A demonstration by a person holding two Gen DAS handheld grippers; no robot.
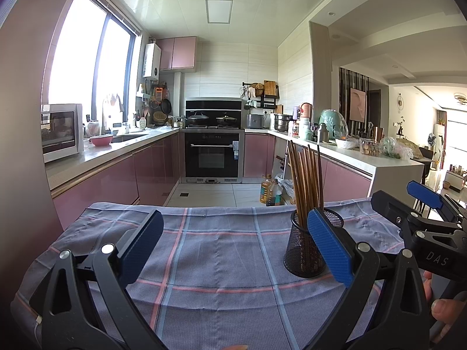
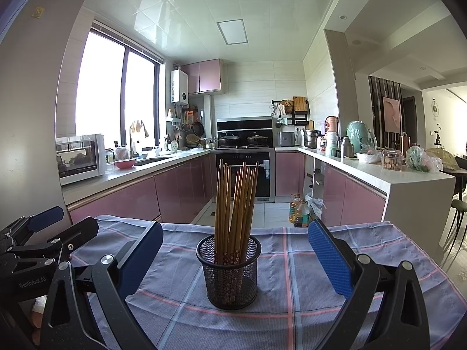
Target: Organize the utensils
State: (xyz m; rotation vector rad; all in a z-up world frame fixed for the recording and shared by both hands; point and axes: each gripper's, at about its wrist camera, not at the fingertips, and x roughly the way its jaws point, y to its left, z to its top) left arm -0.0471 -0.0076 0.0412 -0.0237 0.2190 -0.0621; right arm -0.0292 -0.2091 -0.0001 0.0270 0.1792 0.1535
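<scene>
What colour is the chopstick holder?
Black wire mesh holder, clearest in the right wrist view.

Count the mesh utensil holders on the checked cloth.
1: a black mesh holder mid-cloth, packed with upright chopsticks. No other shows on the checked cloth.

Cloth (image 2: 292, 277) under your grippers: woven fabric, matt, slightly wrinkled. Holder (image 2: 228, 274): black wire mesh, metal look, dull sheen. Chopsticks (image 2: 236, 201): wood-look, brown, smooth; lower ends patterned. Your left gripper (image 1: 233, 248) and right gripper (image 2: 236, 259): black matt plastic arms, shiny metal pivot bolts, blue pads (image 2: 329, 259) with fine textured, rubbery-looking face. Cabinet fronts (image 2: 181, 192): pink, glossy. Worktop (image 2: 388, 175): white, smooth.
</scene>
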